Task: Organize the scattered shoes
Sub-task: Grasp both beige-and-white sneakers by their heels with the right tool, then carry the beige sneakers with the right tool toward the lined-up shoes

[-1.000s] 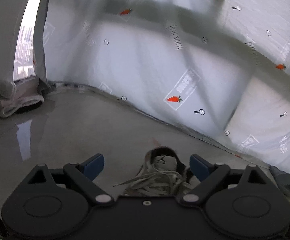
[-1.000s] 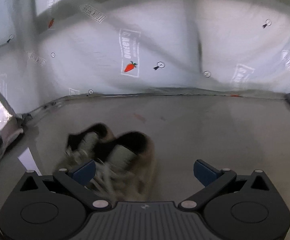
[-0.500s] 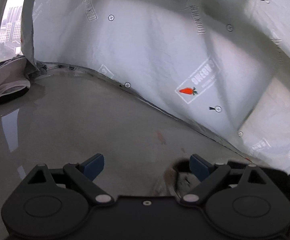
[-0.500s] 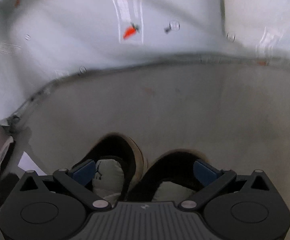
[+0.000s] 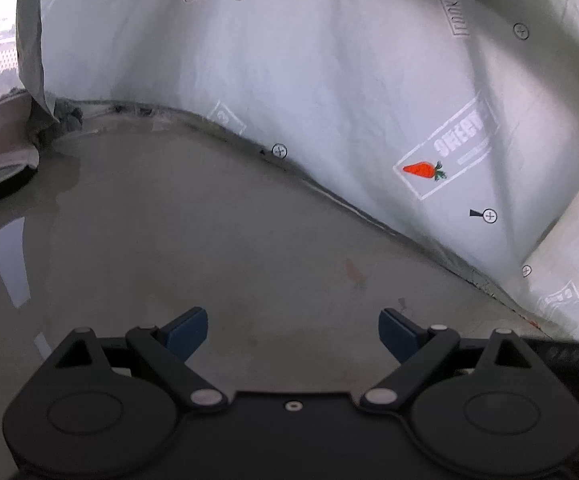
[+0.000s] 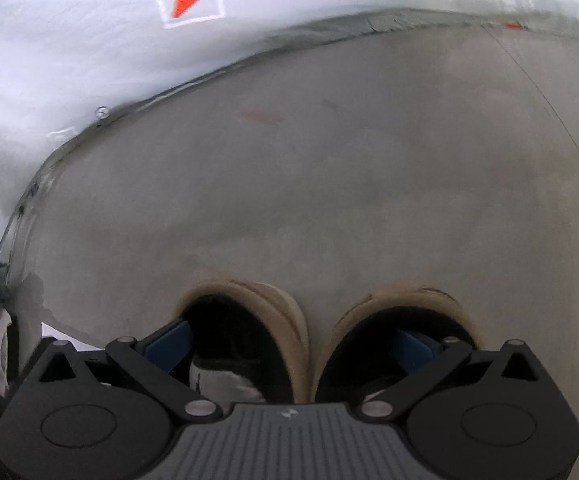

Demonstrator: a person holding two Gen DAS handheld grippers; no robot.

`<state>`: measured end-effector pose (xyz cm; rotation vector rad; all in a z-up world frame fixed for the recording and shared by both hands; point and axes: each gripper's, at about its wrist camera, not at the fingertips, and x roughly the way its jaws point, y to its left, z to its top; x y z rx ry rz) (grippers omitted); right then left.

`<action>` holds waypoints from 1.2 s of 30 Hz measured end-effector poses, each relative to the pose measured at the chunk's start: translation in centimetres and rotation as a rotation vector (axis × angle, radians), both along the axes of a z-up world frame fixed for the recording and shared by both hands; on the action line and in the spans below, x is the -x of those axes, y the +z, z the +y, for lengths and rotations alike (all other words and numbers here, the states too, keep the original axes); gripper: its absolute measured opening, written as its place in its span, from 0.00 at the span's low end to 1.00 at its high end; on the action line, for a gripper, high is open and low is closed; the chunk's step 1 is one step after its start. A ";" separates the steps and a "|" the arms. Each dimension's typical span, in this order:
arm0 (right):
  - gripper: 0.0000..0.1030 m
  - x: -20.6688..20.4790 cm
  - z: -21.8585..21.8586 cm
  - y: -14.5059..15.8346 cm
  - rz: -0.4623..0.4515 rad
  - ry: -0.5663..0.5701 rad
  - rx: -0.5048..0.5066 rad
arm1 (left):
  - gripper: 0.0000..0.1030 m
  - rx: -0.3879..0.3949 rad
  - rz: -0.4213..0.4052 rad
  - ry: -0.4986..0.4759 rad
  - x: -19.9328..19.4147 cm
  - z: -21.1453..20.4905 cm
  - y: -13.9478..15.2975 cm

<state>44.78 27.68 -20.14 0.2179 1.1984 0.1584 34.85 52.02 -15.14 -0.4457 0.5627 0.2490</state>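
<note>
Gone from the left gripper (image 5: 293,330), both shoes (image 6: 249,332) sit under the right gripper (image 6: 291,344); fingers spread.

Open floor (image 6: 329,184) beyond paired shoes (image 6: 313,336)

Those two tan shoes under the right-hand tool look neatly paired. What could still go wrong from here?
The right gripper is open, its fingers straddling both shoes; closing or lifting carelessly might knock the pair askew. The heels sit close together, so seizing just one could drag its neighbour. The left gripper is open over bare floor with no shoe in its view, so it may not help steady anything.
</note>
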 end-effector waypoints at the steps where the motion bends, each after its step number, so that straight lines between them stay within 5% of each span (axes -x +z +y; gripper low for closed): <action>1: 0.99 0.1 -0.1 0.1 -0.004 0.007 0.011 | 0.90 0.004 0.005 -0.005 -0.2 0.1 -0.3; 8: 0.99 0.8 -0.6 -0.5 -0.052 0.018 0.017 | 0.90 0.025 -0.006 -0.010 -1.3 0.2 -1.3; 13: 1.00 -1.1 2.1 -1.9 -0.031 0.038 0.131 | 0.90 0.023 0.003 -0.018 -2.1 0.3 -1.7; 19: 0.97 -0.3 3.1 -2.1 -0.143 0.153 0.157 | 0.90 0.013 -0.002 0.008 -2.4 0.4 -1.5; 24: 0.72 2.3 0.9 -1.2 -0.291 0.145 0.139 | 0.90 -0.020 -0.041 -0.006 -2.0 -0.1 0.0; 28: 0.62 4.6 -1.0 0.0 -0.398 0.174 0.081 | 0.90 -0.046 -0.092 -0.014 -0.6 -0.8 1.8; 36: 0.60 11.4 -5.0 4.3 -0.731 0.115 0.066 | 0.90 -0.086 -0.194 -0.054 2.9 -3.8 5.7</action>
